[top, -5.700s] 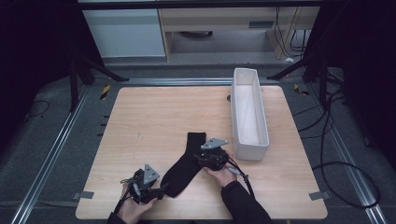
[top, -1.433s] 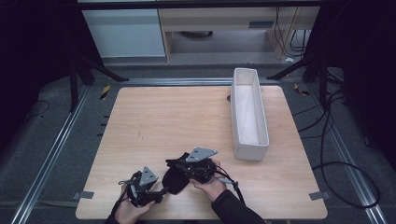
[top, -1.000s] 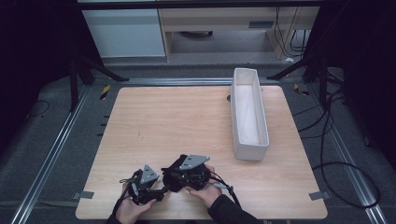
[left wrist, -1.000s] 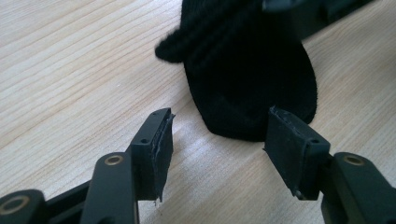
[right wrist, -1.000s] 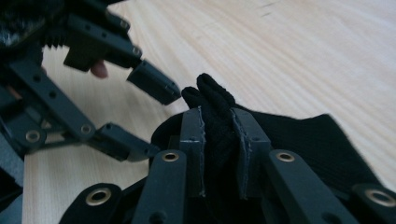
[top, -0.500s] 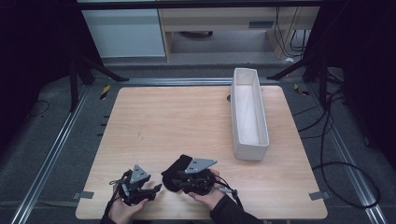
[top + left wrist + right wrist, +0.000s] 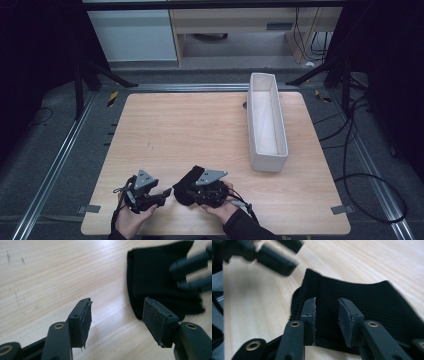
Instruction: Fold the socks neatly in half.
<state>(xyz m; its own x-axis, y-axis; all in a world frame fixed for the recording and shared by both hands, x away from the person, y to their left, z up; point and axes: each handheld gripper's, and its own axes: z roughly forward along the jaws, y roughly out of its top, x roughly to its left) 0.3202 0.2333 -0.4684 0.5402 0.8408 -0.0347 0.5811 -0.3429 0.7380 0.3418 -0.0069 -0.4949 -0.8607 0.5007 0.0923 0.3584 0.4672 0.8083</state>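
Observation:
A black ribbed sock [image 7: 192,176], folded over into a short bundle, lies near the front edge of the wooden table [image 7: 190,125]. My right gripper [image 7: 186,193] points left over it. Its jaws have just been opening, and its pads stand apart above the sock [image 7: 367,297] without pressing on it, as the right gripper view [image 7: 327,302] shows. My left gripper [image 7: 164,194] is a little to the left of the sock, open, with bare wood between its pads [image 7: 116,307]. From there the sock [image 7: 155,277] lies ahead to the right, with the right gripper's blurred jaws on it.
A long white bin [image 7: 268,162] stands lengthwise on the right half of the table. Metal rails run along both sides of the table, and cables lie on the dark floor at right. White and wooden cabinets stand beyond the far edge.
The sock, stretched out earlier, is now folded into a bundle. My left gripper has drawn back to the left, off the sock. The right gripper's jaws have parted over the fold.

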